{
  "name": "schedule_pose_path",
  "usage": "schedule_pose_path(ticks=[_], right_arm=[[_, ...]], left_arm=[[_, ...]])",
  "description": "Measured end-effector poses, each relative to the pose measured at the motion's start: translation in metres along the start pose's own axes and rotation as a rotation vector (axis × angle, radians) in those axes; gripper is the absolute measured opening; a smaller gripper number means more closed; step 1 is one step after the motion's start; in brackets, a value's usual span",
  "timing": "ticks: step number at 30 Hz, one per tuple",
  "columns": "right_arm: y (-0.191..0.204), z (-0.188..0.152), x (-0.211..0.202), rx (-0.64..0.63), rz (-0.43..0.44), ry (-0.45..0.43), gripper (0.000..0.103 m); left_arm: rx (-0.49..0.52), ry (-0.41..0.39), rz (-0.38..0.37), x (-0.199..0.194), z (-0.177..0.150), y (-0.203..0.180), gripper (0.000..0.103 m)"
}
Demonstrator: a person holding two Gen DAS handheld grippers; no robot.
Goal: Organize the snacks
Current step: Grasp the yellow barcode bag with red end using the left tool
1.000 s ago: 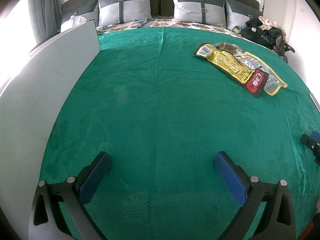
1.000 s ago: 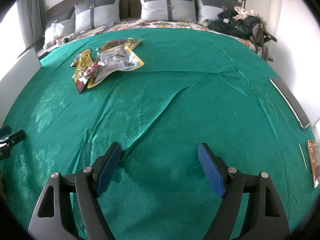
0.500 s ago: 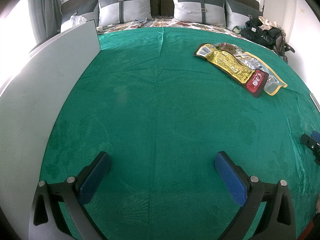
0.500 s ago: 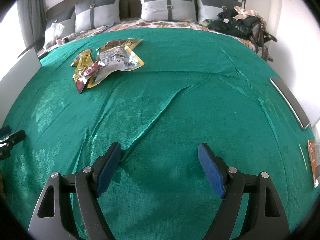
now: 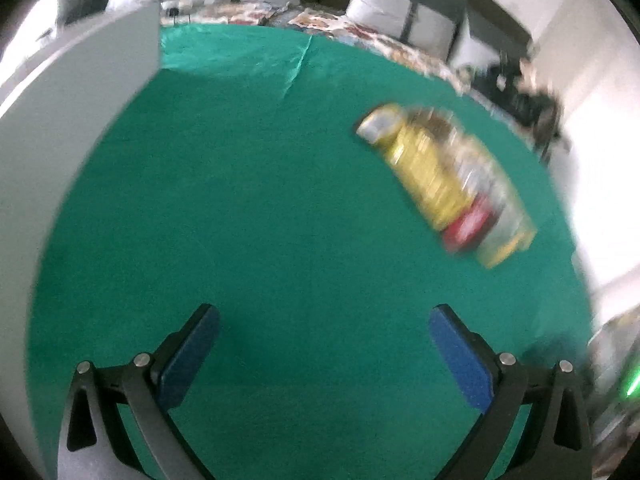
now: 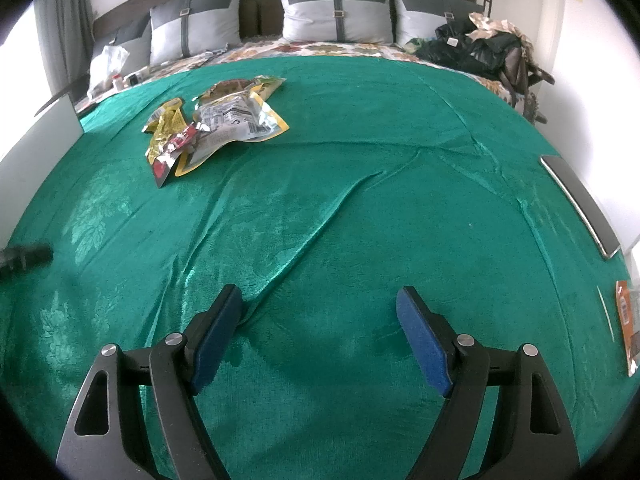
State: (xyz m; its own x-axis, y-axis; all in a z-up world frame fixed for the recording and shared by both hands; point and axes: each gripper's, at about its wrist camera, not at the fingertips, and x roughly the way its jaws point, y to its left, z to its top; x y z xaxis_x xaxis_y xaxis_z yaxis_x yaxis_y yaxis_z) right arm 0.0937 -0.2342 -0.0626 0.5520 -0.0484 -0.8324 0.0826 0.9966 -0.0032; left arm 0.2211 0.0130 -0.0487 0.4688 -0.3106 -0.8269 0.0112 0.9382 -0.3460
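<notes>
Snacks: small heap of overlapping packets, far left on green blanket in right wrist view; yellow-and-red packet on left, silver packet with yellow border over middle, third packet behind. Same heap far right in left wrist view, blurred. Left gripper: jaws wide apart, nothing between, over bare blanket. Right gripper: jaws wide apart, empty, over creased blanket. White panel along left edge. Grey pillows at far headboard. Dark bags far right.

Green bedspread, grey pillows, dark bags, white panel
</notes>
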Motion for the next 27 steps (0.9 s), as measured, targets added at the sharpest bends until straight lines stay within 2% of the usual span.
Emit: schedule_pose_path(ticks=[3,6,9,11,13,14,16,17,18,19,21,27], right_arm=[[0.0,0.0,0.0,0.0,0.002,0.0,0.083],[0.0,0.0,0.0,-0.002,0.005,0.0,0.083],[0.0,-0.001,0.0,-0.002,0.006,0.0,0.083],[0.001,-0.001,0.001,-0.005,0.009,0.001,0.083],[0.002,-0.001,0.001,-0.007,0.011,0.001,0.083],[0.002,-0.001,0.002,-0.009,0.011,0.001,0.083],[0.002,-0.001,0.002,-0.009,0.011,0.001,0.083],[0.003,-0.001,0.002,-0.01,0.011,0.001,0.083],[0.003,-0.001,0.002,-0.01,0.011,0.0,0.083],[0.003,-0.001,0.002,-0.01,0.011,0.0,0.083],[0.003,-0.001,0.002,-0.01,0.011,0.001,0.083],[0.003,-0.001,0.002,-0.01,0.009,0.001,0.083]], left_arm=[[-0.081,0.019,-0.038,0.018,0.041,-0.019,0.102],[-0.103,0.045,-0.017,0.047,0.074,-0.044,0.102],[-0.054,0.048,0.081,0.078,0.092,-0.068,0.102],[-0.029,0.077,0.168,0.097,0.092,-0.072,0.101],[0.047,0.031,0.238,0.102,0.09,-0.083,0.101],[0.079,0.036,0.244,0.105,0.088,-0.085,0.101],[0.168,0.016,0.292,0.104,0.08,-0.088,0.082],[0.216,-0.001,0.281,0.101,0.075,-0.089,0.074],[0.258,-0.013,0.245,0.095,0.071,-0.087,0.058],[0.277,-0.011,0.235,0.091,0.069,-0.084,0.049],[0.28,-0.003,0.201,0.077,0.062,-0.071,0.043],[0.227,0.023,0.158,0.025,0.021,-0.002,0.042]])
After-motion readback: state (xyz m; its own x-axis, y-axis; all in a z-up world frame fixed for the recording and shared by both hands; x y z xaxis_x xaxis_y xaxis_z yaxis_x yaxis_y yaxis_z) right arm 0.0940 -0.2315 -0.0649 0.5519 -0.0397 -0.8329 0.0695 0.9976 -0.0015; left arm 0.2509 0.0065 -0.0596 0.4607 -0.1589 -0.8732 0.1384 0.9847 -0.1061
